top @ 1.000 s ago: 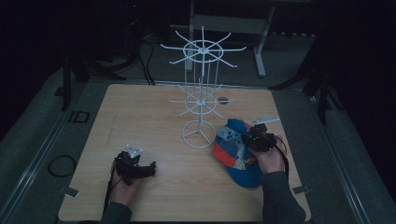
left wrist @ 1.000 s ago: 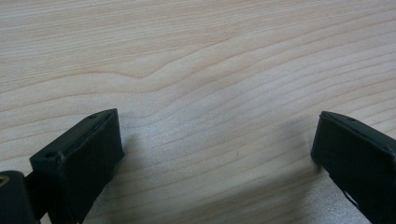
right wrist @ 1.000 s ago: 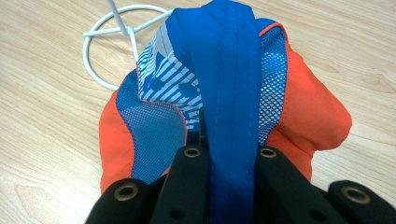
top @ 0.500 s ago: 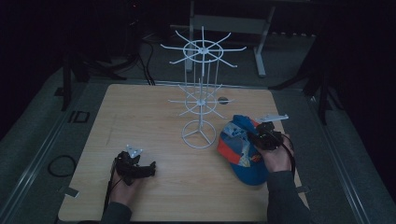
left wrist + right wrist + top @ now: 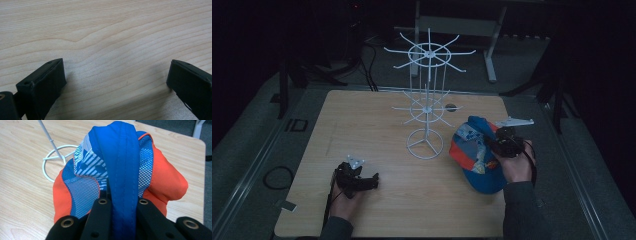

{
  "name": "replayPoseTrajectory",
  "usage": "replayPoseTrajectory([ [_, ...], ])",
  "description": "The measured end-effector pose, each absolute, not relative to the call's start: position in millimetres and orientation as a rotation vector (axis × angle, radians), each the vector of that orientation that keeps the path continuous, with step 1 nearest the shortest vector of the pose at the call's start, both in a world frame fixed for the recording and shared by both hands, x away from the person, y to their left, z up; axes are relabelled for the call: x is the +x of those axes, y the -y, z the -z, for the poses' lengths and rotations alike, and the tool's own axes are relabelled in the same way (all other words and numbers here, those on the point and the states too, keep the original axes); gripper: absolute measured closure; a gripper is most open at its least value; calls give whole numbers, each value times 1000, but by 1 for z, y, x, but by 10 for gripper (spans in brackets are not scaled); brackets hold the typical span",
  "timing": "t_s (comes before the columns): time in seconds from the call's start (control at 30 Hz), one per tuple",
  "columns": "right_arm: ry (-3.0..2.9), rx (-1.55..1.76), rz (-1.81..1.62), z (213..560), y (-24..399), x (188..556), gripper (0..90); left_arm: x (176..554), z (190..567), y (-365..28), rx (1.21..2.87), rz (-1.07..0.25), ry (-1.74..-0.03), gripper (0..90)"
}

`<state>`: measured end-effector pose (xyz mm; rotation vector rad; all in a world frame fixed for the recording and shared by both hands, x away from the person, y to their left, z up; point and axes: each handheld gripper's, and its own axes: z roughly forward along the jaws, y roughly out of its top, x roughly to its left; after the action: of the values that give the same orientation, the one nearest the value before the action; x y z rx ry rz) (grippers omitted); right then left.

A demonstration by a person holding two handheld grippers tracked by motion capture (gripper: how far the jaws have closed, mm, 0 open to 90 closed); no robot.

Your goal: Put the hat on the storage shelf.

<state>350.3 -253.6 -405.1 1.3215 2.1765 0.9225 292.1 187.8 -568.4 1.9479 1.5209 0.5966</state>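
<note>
A blue and orange cap (image 5: 476, 154) with white-striped and mesh panels hangs at the right side of the wooden table (image 5: 377, 125), lifted off it. My right gripper (image 5: 495, 144) is shut on the cap (image 5: 120, 167); in the right gripper view its black jaws pinch a blue fabric band (image 5: 123, 202). A white wire display rack (image 5: 426, 100) stands mid-table, its round base (image 5: 53, 161) just left of the cap. My left gripper (image 5: 371, 183) rests low near the table's front left, jaws wide open over bare wood (image 5: 112, 50).
The rack's thin hooks spread out at two levels above the table. A small dark hole (image 5: 451, 107) sits in the tabletop behind the rack. Dark floor, cables and a metal stand (image 5: 489, 45) surround the table.
My right gripper has risen and shifted right with the cap, which now hangs higher and more bunched. The left gripper has stayed in place.
</note>
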Motion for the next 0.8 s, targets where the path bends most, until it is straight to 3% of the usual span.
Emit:
replayPoseTrajectory([
  [0.8, -2108, 1300, -1014, 373, 268, 344, 882, 292, 569, -187, 1942, -596, -1523, 24],
])
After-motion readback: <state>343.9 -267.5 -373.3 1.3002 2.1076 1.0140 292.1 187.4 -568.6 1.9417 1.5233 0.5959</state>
